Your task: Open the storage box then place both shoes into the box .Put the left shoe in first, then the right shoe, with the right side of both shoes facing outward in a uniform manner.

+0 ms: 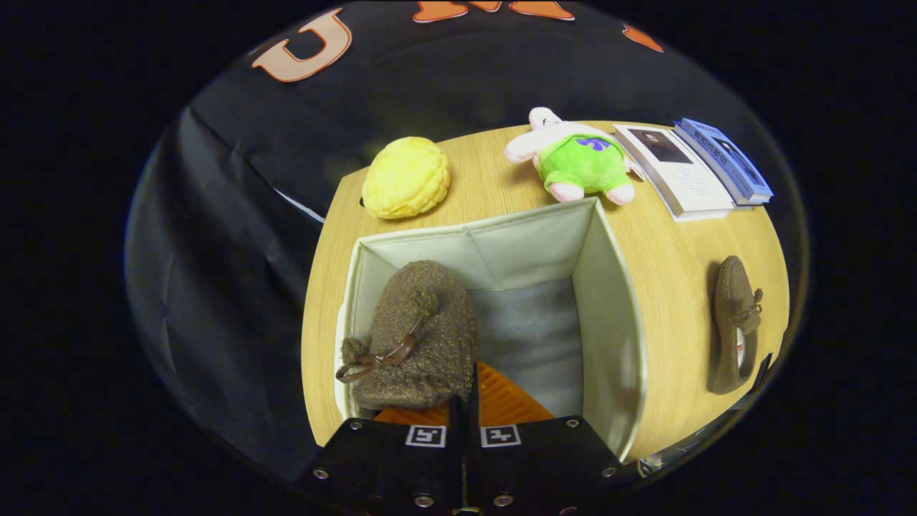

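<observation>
While my gripper [469, 401] pinches a fuzzy brown shoe [419, 337] inside the open storage box [609, 287], second shoe [734, 326] on the table [666, 244] beside it.

We see a fuzzy dark brown shoe with a brown leather lace bow [415, 337] inside the open fabric storage box [609, 322], whose inner walls are pale cream and whose floor is light grey. The gripper [469, 401] has its fingers pressed together at the shoe's heel, and its dark body carries two black-and-white square markers. A second brown shoe [734, 326] shows a pale insole. The wooden table [673, 251] is light tan with fine grain. On it we see a bright yellow ridged bun-shaped toy [406, 178], a pink plush star in green shorts with purple spots [577, 154], a white booklet bearing a dark photograph [677, 172], and a blue book [727, 159].
</observation>
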Demonstrator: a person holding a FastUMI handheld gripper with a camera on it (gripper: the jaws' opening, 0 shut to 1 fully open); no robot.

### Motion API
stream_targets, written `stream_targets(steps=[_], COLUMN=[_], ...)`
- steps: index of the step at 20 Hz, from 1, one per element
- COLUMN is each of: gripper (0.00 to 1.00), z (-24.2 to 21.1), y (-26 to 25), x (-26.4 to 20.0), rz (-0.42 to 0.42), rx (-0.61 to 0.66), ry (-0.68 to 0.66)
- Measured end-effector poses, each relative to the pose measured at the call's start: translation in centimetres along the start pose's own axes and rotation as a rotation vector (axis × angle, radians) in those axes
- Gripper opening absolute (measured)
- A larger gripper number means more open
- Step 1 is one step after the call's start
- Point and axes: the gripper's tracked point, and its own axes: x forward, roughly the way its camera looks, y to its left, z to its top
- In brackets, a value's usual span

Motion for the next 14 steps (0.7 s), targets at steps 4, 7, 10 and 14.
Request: stream_targets(steps=[4, 7, 10, 14], gripper=[0.07, 0.13, 0.32, 0.65], z=[-1.7, -2.6, -3.5, -3.6], y=[-0.5, -0.1, 1.4, 3.0], x=[2.1, 3.0, 3.1, 1.1], rz=[-0.034, -0.006, 0.072, 0.180], rx=[0.017, 0.037, 0.028, -0.039], ry=[0.071, 0.128, 0.176, 0.173])
